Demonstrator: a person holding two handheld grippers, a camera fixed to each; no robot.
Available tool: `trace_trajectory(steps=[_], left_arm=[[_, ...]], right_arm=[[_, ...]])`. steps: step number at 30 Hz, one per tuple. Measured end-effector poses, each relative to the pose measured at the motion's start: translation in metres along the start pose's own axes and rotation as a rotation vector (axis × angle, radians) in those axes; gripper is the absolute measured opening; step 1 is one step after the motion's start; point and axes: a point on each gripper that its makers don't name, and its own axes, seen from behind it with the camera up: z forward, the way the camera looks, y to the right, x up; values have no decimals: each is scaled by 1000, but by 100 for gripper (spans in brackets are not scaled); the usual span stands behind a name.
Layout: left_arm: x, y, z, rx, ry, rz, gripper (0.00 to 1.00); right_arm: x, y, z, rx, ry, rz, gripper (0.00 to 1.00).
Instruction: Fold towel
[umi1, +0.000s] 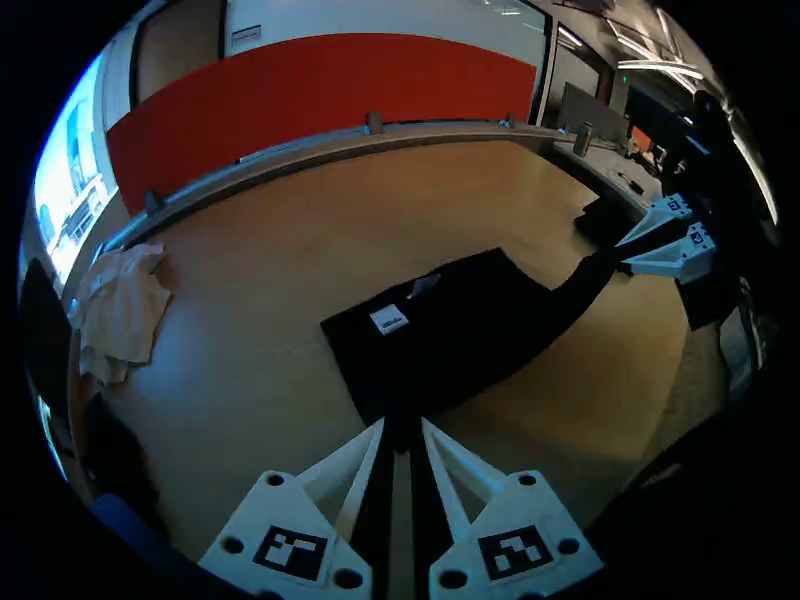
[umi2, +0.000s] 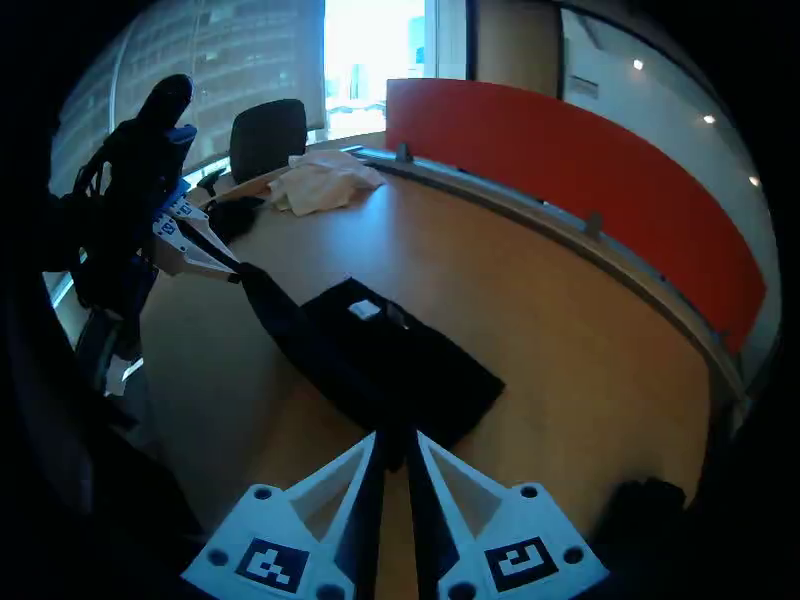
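1 black towel (umi1: 470, 310) lies mid-counter (umi1: 260, 290), its near edge lifted btw 2 tools. Left tool (umi1: 400, 440) is pinched tight on one corner, right tool (umi2: 395, 445) clamped on the other. 1 cream cloth (umi1: 120, 310) heap sits well apart, by the counter's edge.

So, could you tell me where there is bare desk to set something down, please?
Bare wood runs between the black towel and the red partition, and between the towel and the cream cloth pile. It is crowded at the towel's corners, where the left gripper and right gripper clamp it.
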Motion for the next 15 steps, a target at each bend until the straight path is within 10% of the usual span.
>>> trace_trajectory(steps=[15], left_arm=[[15, -26, 53, 15, -40, 3, 11]], right_arm=[[2, 38, 43, -26, -39, 27, 14]])
